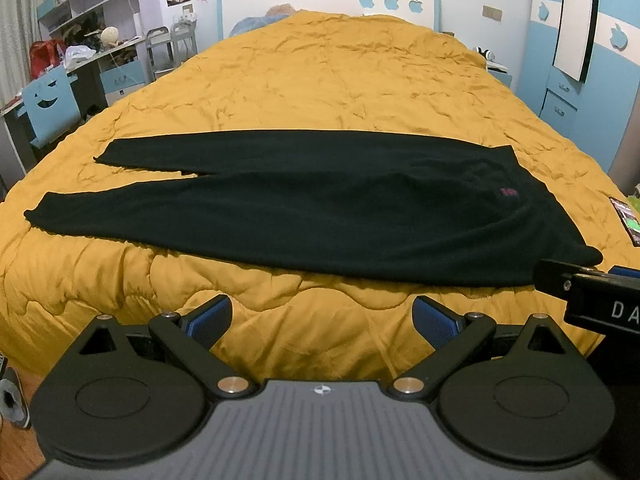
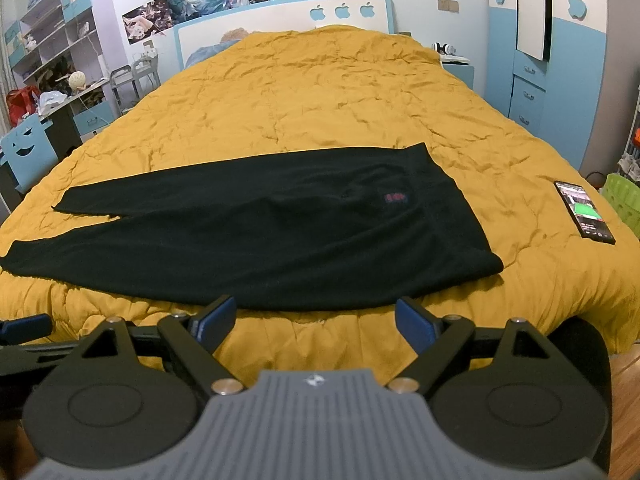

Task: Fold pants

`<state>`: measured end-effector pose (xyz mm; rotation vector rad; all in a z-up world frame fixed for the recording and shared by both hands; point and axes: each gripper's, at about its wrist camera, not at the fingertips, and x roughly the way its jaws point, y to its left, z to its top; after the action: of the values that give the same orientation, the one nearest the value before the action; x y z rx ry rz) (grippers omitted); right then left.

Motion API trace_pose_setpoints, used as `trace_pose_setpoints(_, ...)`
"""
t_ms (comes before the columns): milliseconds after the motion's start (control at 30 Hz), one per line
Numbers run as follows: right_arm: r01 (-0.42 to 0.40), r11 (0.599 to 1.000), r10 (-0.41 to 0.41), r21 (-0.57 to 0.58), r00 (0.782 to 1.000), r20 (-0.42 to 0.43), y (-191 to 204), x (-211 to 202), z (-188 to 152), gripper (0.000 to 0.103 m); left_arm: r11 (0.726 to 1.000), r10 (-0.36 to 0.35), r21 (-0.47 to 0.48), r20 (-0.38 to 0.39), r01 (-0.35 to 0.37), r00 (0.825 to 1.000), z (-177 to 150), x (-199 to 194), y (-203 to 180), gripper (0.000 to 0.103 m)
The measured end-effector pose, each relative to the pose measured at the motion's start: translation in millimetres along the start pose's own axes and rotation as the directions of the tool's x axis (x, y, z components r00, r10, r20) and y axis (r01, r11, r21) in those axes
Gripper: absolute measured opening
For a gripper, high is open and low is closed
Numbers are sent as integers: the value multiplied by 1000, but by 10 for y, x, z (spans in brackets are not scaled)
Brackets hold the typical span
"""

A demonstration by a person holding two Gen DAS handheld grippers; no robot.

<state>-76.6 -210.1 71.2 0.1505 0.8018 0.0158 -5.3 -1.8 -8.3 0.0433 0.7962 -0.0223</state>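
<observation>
Black pants lie flat across a yellow quilted bed, legs to the left, waistband to the right, with a small red logo near the waist. They also show in the right wrist view. My left gripper is open and empty, just short of the pants' near edge. My right gripper is open and empty, near the pants' near edge below the waist. The right gripper's body shows in the left wrist view by the waistband corner.
A phone with a lit screen lies on the bed right of the pants. A green basket stands beyond the bed's right edge. A desk and shelves stand at the left, blue cabinets at the right.
</observation>
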Motion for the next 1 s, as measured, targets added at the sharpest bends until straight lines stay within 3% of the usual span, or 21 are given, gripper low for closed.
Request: trace_pose_setpoints(1000, -6, 1000, 6, 1, 1000, 0, 11, 39, -39, 83, 1000, -1, 0, -6, 1, 1000, -8, 26, -32, 103)
